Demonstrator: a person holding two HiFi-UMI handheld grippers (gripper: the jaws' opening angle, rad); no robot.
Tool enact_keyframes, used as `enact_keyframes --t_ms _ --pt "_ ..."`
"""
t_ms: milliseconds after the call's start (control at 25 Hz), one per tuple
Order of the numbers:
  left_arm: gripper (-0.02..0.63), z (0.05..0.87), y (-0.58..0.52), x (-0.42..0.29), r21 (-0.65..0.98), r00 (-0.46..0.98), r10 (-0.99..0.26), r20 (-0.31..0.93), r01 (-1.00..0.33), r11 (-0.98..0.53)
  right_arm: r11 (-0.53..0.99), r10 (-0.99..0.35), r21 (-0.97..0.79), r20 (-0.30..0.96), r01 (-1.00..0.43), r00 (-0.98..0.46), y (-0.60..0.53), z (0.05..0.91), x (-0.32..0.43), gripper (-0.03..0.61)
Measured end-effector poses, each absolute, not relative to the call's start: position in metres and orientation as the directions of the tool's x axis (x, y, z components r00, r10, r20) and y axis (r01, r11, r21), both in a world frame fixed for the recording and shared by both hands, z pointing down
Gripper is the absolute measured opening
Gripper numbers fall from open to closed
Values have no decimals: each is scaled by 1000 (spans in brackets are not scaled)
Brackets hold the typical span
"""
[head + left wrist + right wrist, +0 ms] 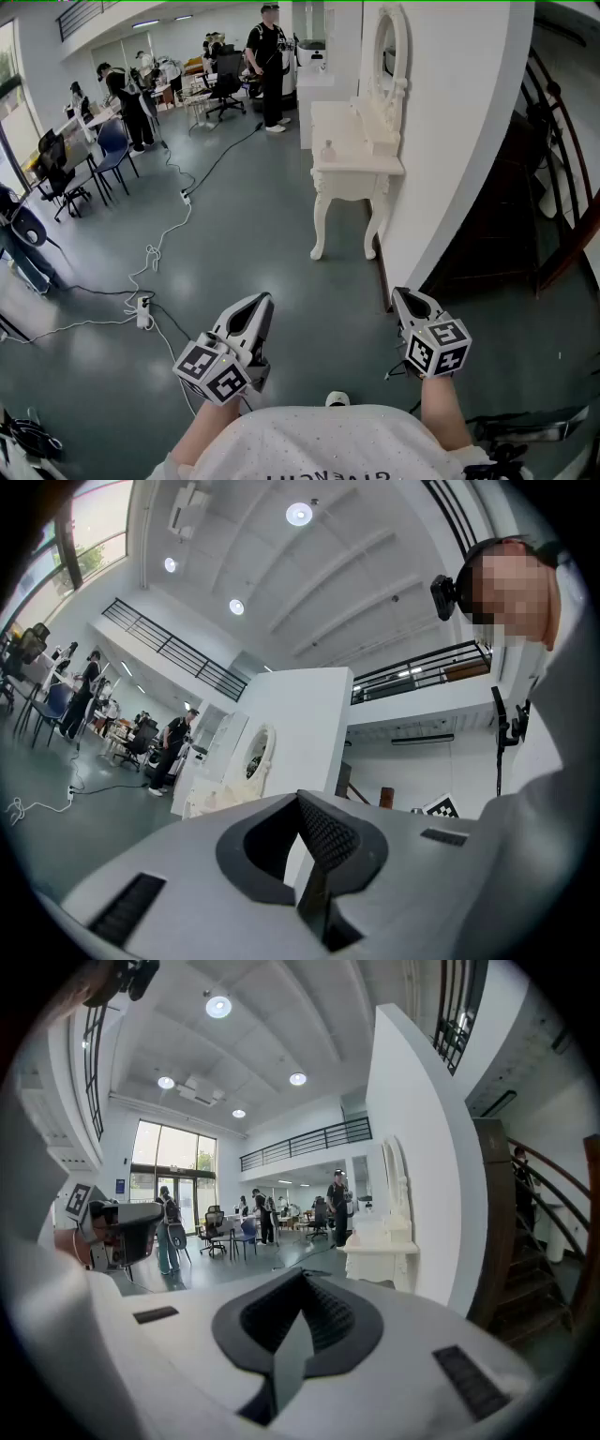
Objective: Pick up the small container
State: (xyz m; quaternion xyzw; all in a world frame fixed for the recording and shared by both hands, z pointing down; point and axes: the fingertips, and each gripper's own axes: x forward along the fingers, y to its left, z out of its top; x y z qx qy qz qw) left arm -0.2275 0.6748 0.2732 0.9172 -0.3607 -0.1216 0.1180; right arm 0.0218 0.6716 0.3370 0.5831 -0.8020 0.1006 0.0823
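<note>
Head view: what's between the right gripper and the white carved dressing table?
Only bare grey floor lies between the right gripper and the white carved dressing table, as the head view shows.

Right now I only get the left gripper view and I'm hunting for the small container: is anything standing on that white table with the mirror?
Observer: Yes. The head view shows a small container, bottle-like, standing on the table near its top's left edge in that picture.
Operator: Is the right tool free to take it?
Observer: The right tool is shut, with nothing between its jaws.
Operator: Are we within reach?
Observer: Not yet, I'd say. The left tool and the right one are held low at the bottom of the head view, with a stretch of floor between them and the table.
</note>
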Motion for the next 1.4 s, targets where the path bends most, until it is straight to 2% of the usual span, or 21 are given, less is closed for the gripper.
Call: enact_keyframes --t_ms 360,640,800,1080,1400 --pt "0 281 691 -248 338 718 -685 -124 -618 -710 303 -908 -58 285 -951 -307 687 343 5 -2" --pt "0 316 689 -277 389 686 -727 -33 -661 -641 238 -911 -99 322 -966 -258 673 362 6 0" --pt "0 328 681 -302 408 645 -764 -25 -691 -597 216 -904 -146 343 -965 -254 652 375 0 0" --pt "0 330 635 -310 406 616 -788 -14 -717 -567 239 -888 -152 366 -959 -279 591 383 -3 0" --pt "0 326 527 -278 386 605 -796 -27 -728 -567 264 -888 -166 342 -950 -307 464 376 22 0"
